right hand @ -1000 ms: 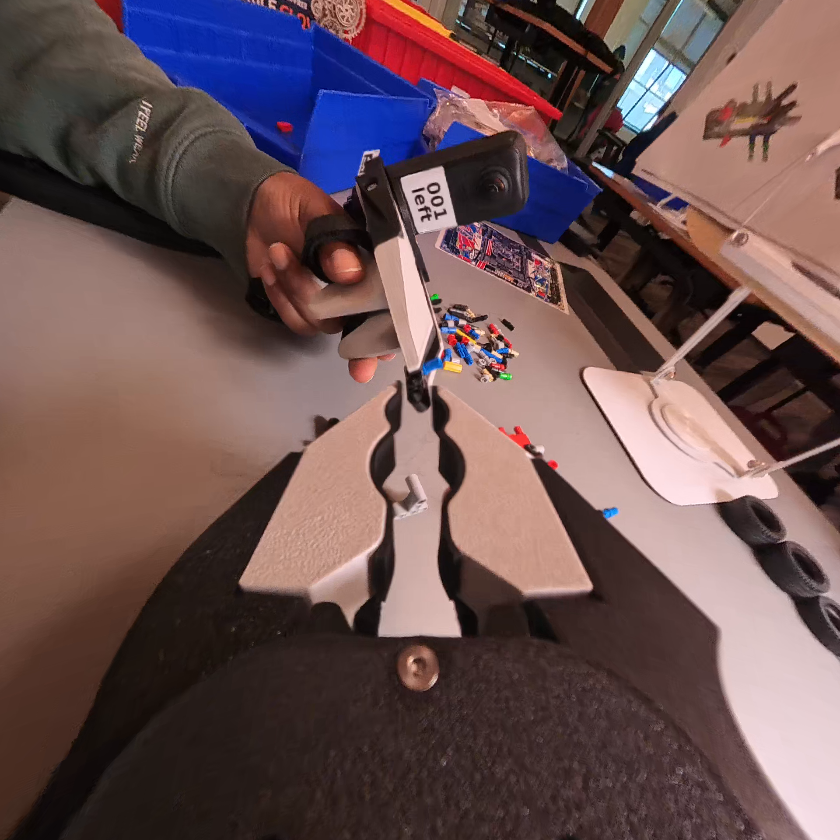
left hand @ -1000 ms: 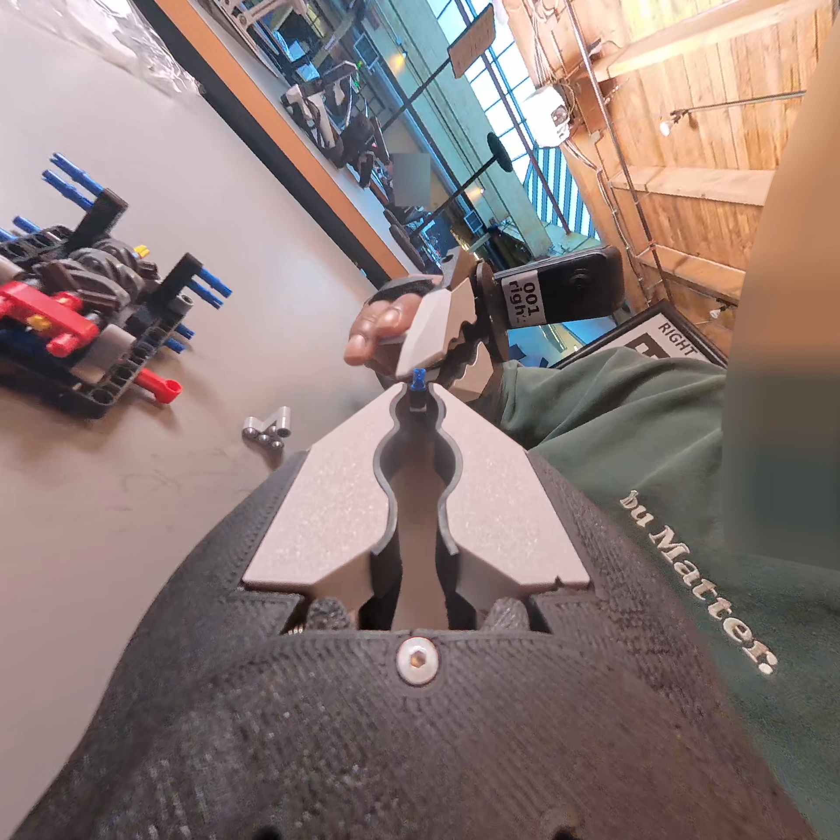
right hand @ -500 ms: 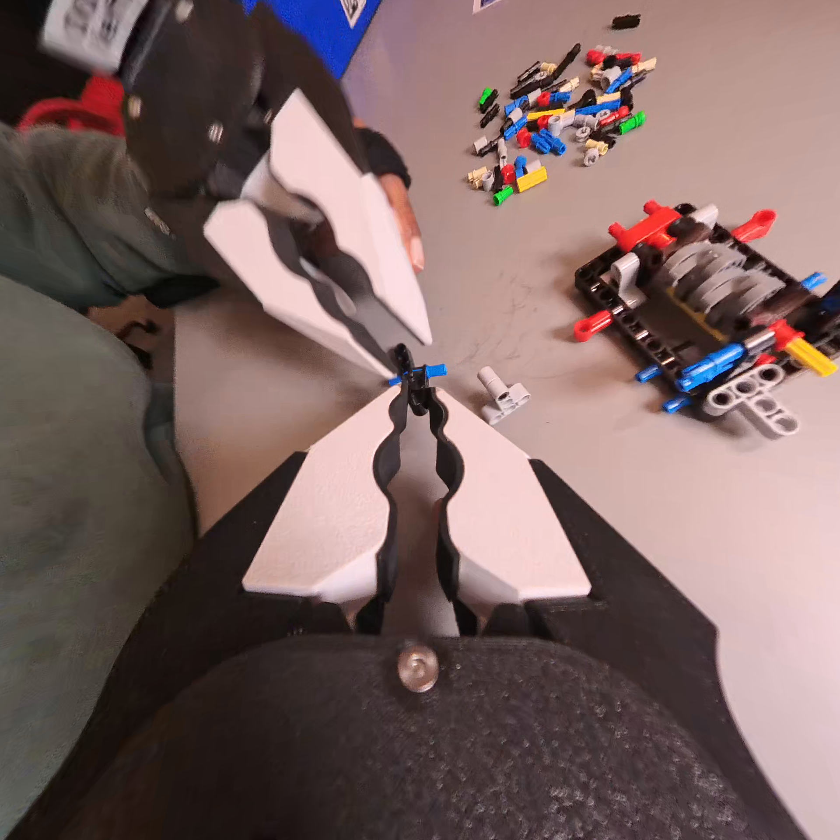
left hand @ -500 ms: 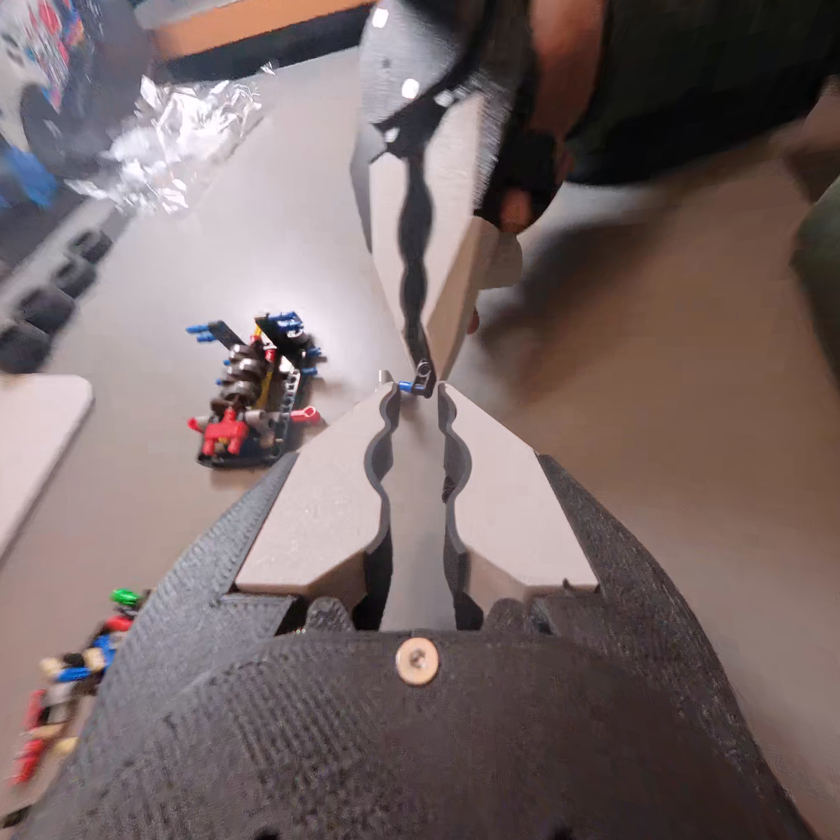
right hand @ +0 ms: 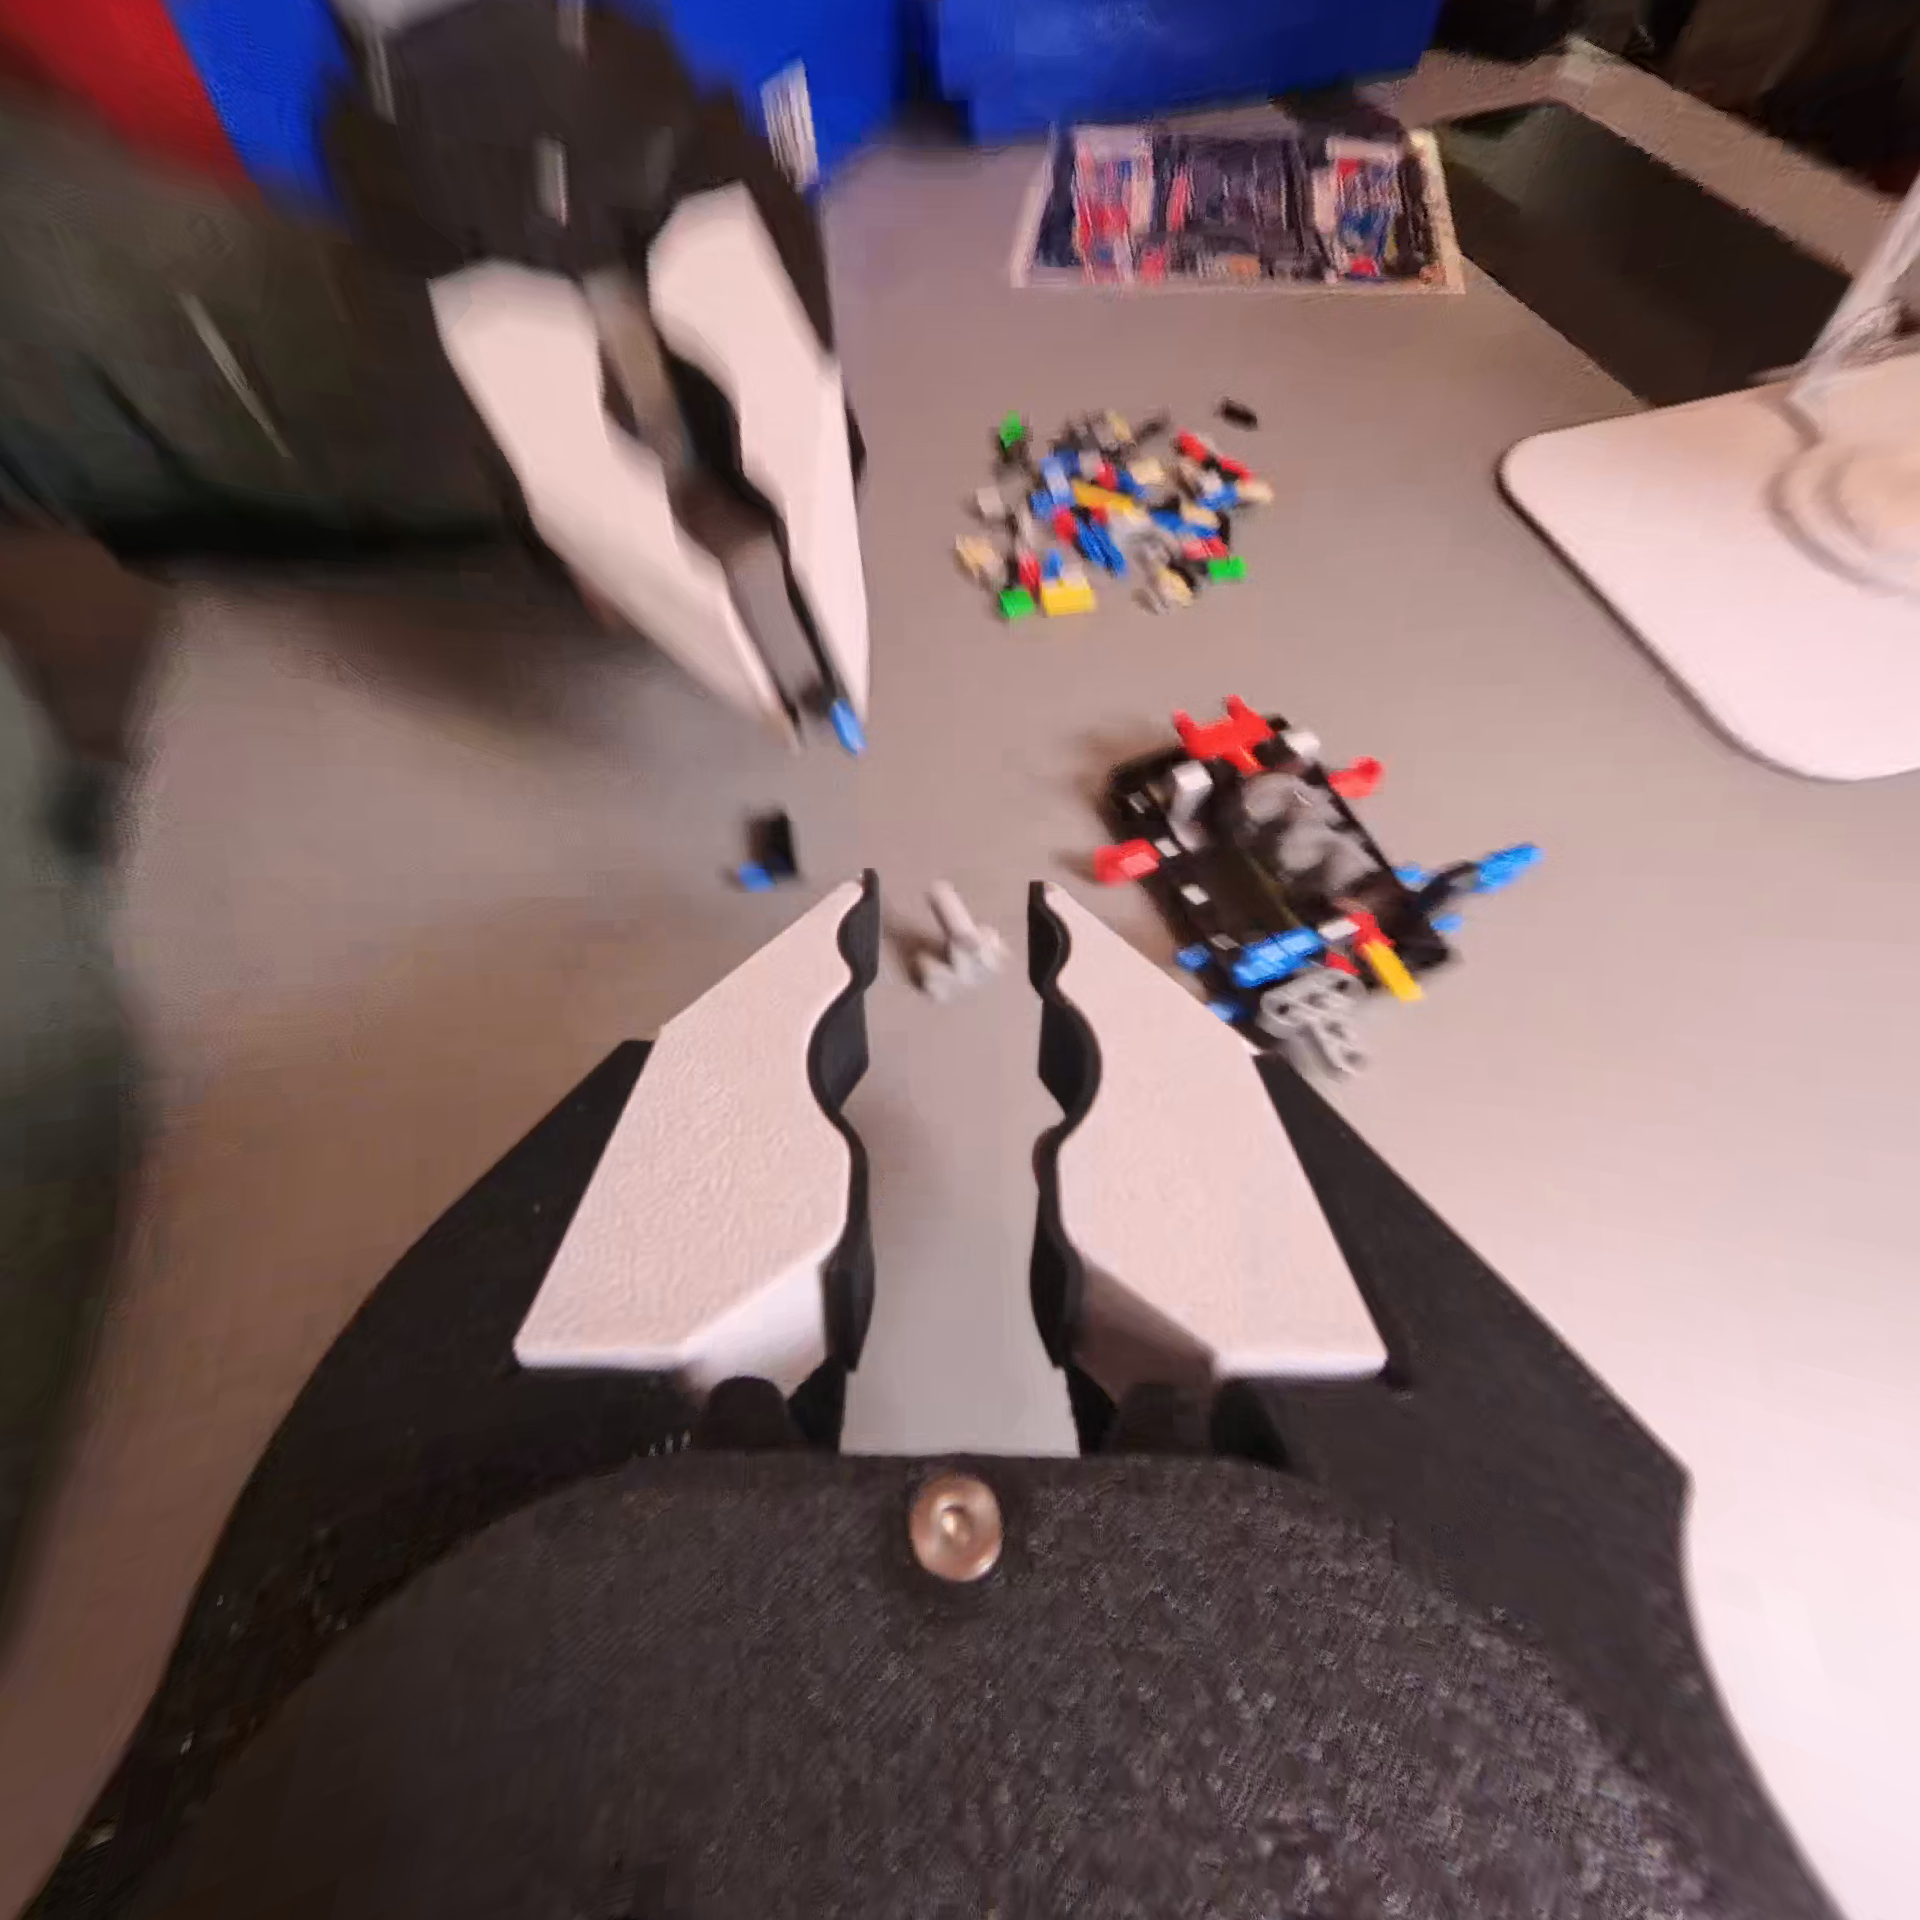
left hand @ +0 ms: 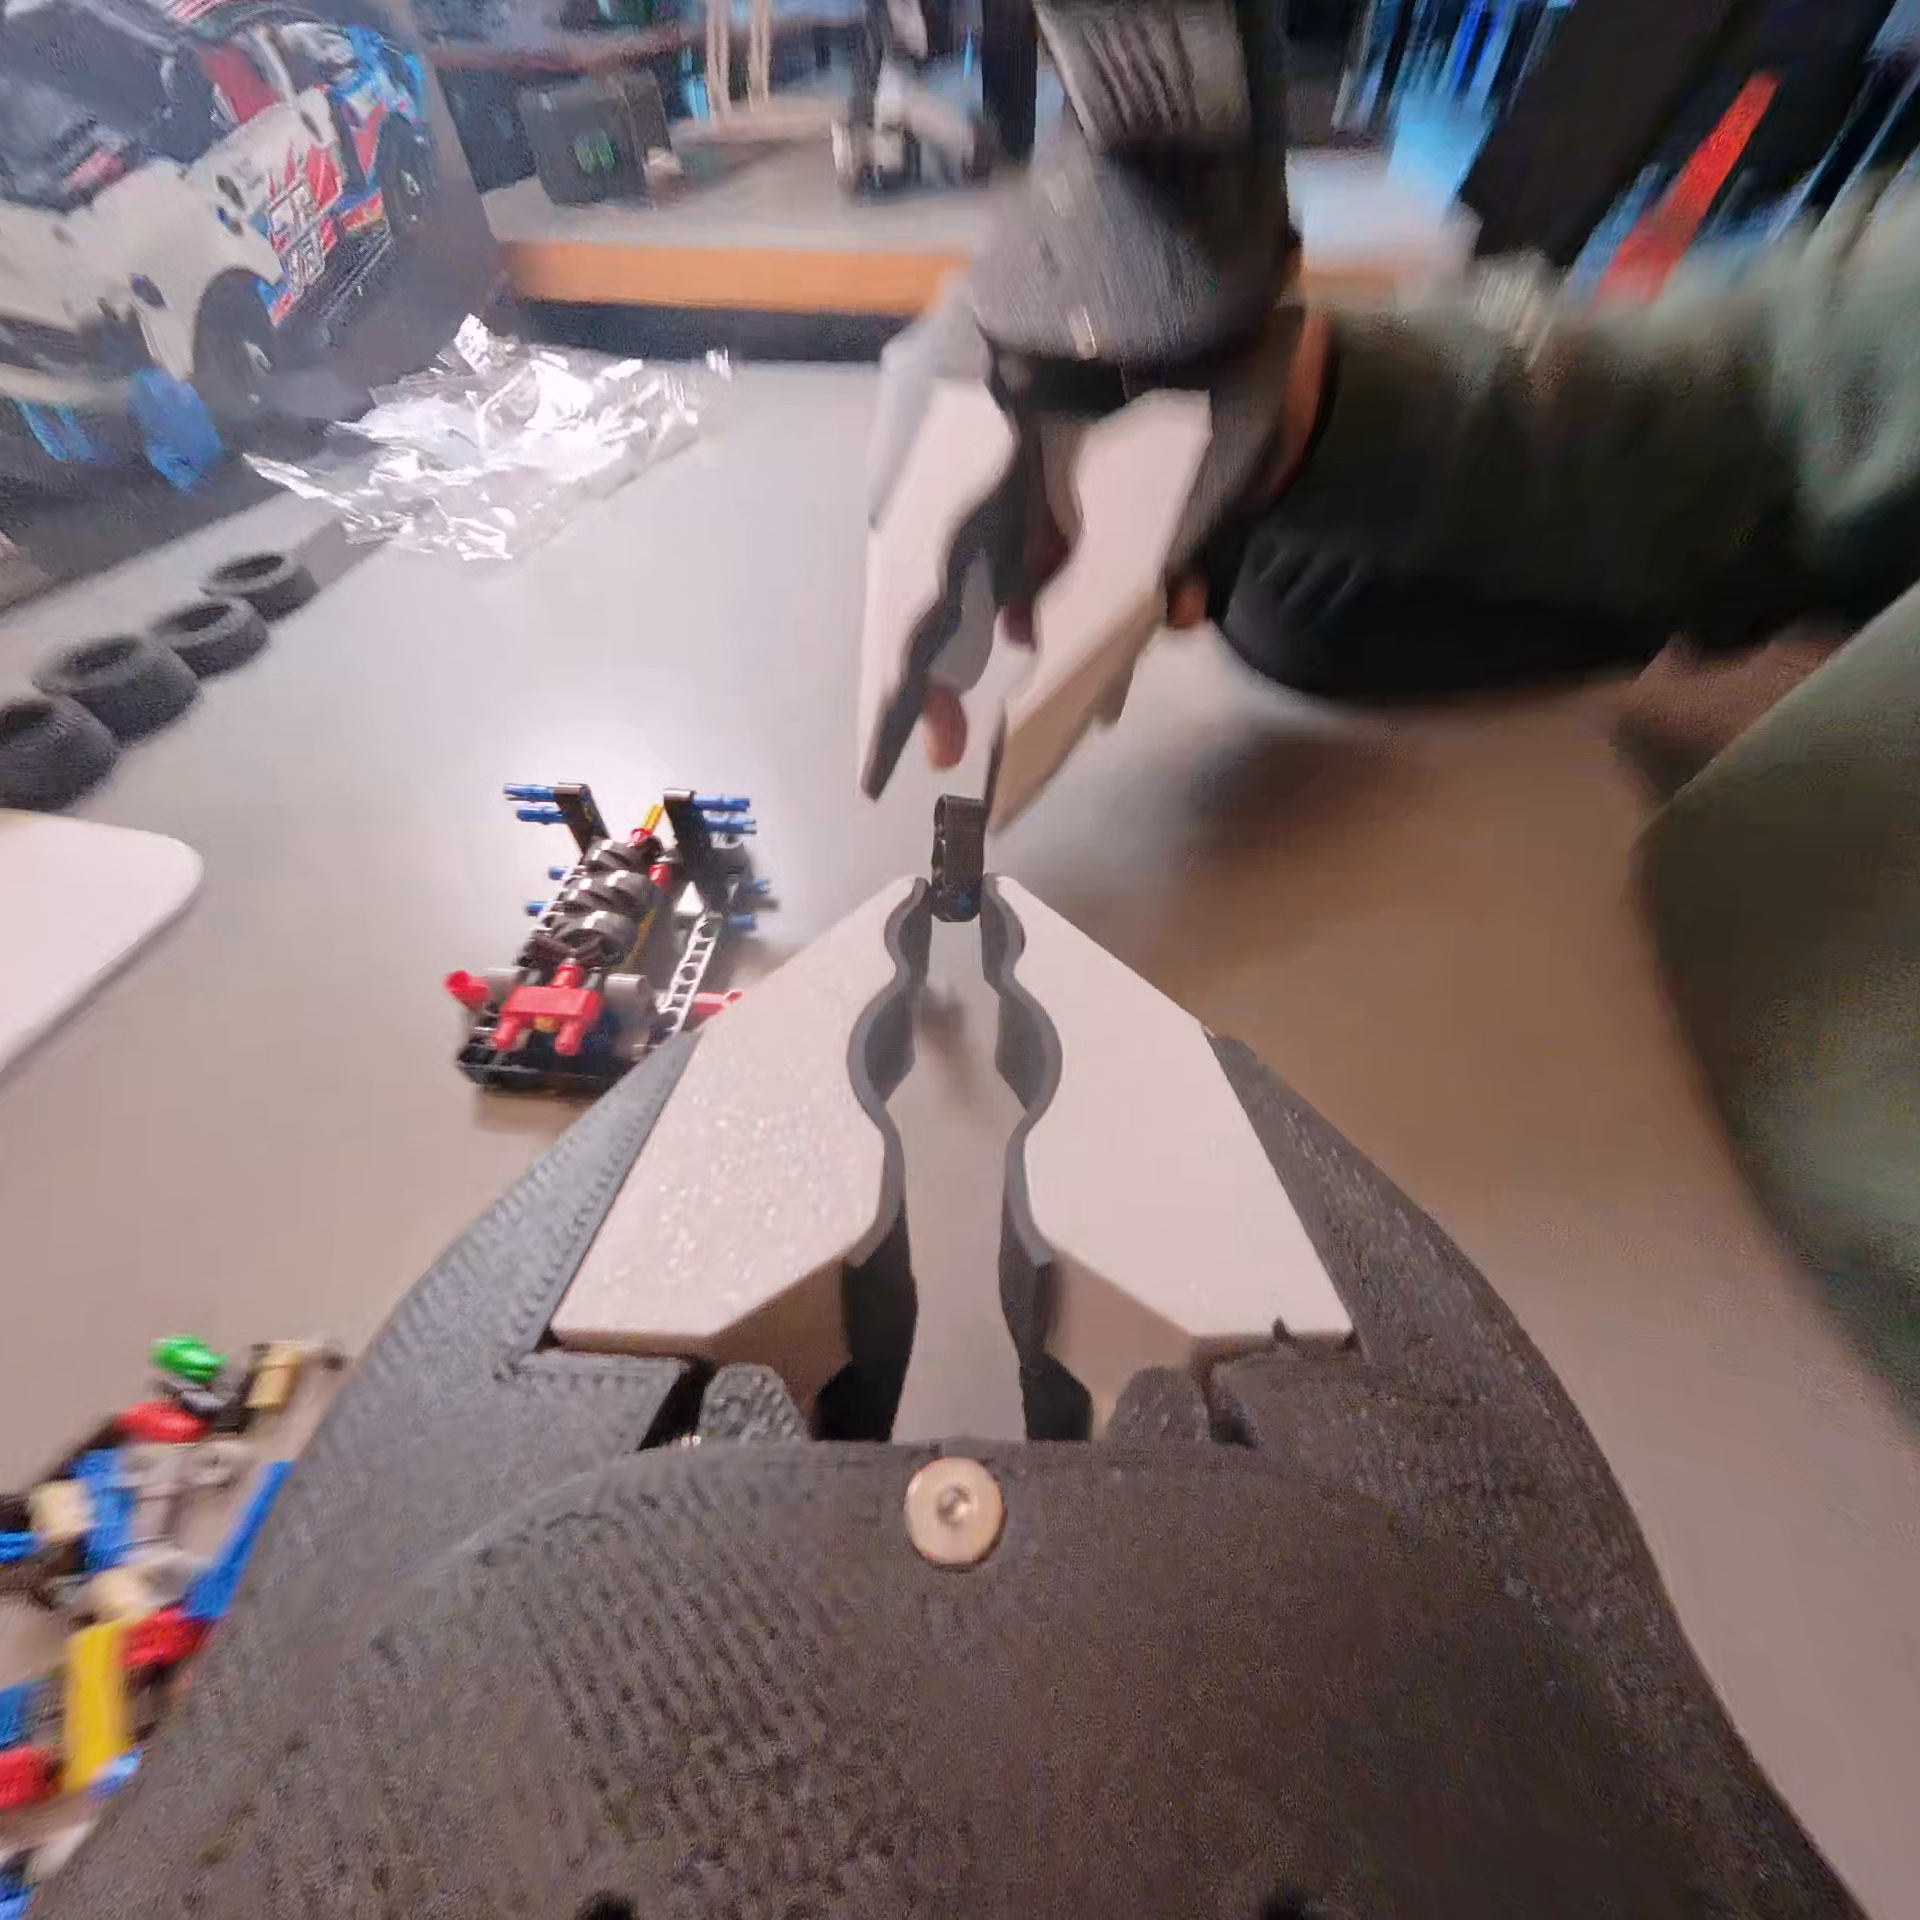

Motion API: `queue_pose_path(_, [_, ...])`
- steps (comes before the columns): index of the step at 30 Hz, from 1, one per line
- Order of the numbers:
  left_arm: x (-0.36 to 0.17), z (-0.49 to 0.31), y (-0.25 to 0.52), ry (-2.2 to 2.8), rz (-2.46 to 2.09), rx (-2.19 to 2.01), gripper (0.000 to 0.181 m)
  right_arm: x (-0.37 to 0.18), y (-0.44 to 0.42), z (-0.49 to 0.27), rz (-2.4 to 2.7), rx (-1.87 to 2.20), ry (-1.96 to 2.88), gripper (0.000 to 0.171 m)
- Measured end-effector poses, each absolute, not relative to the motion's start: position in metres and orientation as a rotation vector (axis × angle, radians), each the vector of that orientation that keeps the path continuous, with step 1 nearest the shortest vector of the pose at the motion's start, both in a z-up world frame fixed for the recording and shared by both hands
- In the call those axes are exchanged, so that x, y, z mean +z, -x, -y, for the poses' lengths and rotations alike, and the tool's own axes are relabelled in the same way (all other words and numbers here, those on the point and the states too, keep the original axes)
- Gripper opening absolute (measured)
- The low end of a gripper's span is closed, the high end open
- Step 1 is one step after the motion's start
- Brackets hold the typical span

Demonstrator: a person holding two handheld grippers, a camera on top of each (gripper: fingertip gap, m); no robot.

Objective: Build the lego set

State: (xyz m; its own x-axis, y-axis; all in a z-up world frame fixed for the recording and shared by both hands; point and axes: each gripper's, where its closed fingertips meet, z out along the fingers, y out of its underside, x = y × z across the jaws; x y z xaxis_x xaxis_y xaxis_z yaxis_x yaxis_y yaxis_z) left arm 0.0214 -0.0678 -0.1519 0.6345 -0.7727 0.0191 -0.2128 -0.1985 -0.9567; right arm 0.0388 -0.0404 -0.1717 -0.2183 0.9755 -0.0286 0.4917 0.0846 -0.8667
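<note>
My left gripper (left hand: 956,885) is almost closed, with a small blue pin (right hand: 847,727) at its tips. A black connector (left hand: 956,847) with a blue pin in it shows just past those tips. In the right wrist view the connector (right hand: 769,844) is apart from both grippers, low by the table. My right gripper (right hand: 951,885) is open and empty, and a grey connector (right hand: 951,945) lies on the table between its fingertips. The part-built black chassis (right hand: 1268,862) with red, grey and blue parts lies to the right; it also shows in the left wrist view (left hand: 603,956). Both views are blurred.
A pile of loose small parts (right hand: 1112,509) lies beyond the chassis. A white stand base (right hand: 1714,561) is at the right, a printed booklet (right hand: 1236,208) and blue bins (right hand: 1143,52) at the back. Black tyres (left hand: 125,675) and a clear plastic bag (left hand: 488,447) lie far left.
My right gripper has opened and let go of the black connector. Both grippers have swung from facing each other down towards the table and drawn a little apart.
</note>
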Motion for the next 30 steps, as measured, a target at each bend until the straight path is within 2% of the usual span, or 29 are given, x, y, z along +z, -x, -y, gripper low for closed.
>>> queue_pose_path(2, [-0.137, 0.065, -0.012, 1.702, -0.645, -0.841, 0.007, -0.197, -0.045, 0.035, 1.936, 0.836, 1.363, 0.035])
queue_pose_path(6, [-0.124, 0.064, -0.003, 1.635, -0.476, -1.099, 0.007, -0.225, -0.035, 0.046, 2.071, 0.74, 1.314, 0.041])
queue_pose_path(10, [-0.123, 0.064, -0.002, 1.621, -0.456, -1.136, 0.007, -0.228, -0.022, 0.043, 2.114, 0.663, 1.294, 0.023])
queue_pose_path(12, [-0.125, 0.064, -0.002, 1.626, -0.46, -1.132, 0.007, -0.228, -0.02, 0.047, 2.135, 0.67, 1.256, 0.022])
queue_pose_path(15, [-0.125, 0.062, 0.001, 1.626, -0.441, -1.14, 0.007, -0.216, -0.017, 0.055, 2.066, 0.872, 1.305, 0.02])
queue_pose_path(21, [-0.125, 0.061, 0.001, 1.643, -0.437, -1.105, 0.007, -0.144, -0.017, 0.061, 1.637, 1.614, 1.349, 0.019])
queue_pose_path(25, [-0.132, 0.062, -0.006, 1.681, -0.466, -1.08, 0.007, -0.134, -0.015, 0.065, 1.557, 1.763, 1.371, 0.019])
queue_pose_path(30, [-0.137, 0.063, -0.009, 1.723, -0.467, -1.09, 0.007, -0.142, -0.012, 0.07, 1.58, 1.76, 1.415, 0.019])
